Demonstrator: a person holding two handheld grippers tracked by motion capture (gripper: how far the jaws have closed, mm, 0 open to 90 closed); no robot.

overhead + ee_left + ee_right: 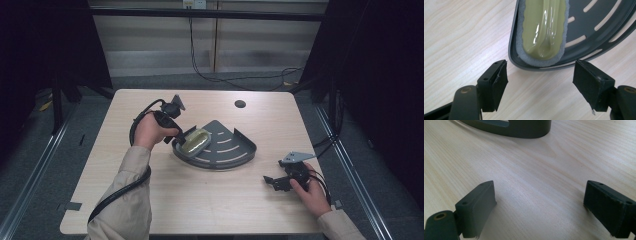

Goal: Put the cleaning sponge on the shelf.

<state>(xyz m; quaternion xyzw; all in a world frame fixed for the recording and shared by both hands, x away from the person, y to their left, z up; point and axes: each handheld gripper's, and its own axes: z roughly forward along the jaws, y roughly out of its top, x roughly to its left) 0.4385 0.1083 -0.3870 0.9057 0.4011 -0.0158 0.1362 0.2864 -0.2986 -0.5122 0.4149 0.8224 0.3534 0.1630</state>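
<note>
Hovering my left gripper (540, 82) half-open and empty at lower frame, I see the green-and-grey sponge (543, 27) lying in the dark slotted corner tray (599, 37) above; I should back away squarely, avoiding the rim.

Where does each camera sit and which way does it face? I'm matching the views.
High view: above the table, facing forward and down; forearms, left tongs, right tongs.
Left gripper view: on the left tongs, facing the sponge in the grey tray.
Right gripper view: on the right tongs, facing bare tabletop.
All share the tray.
</note>
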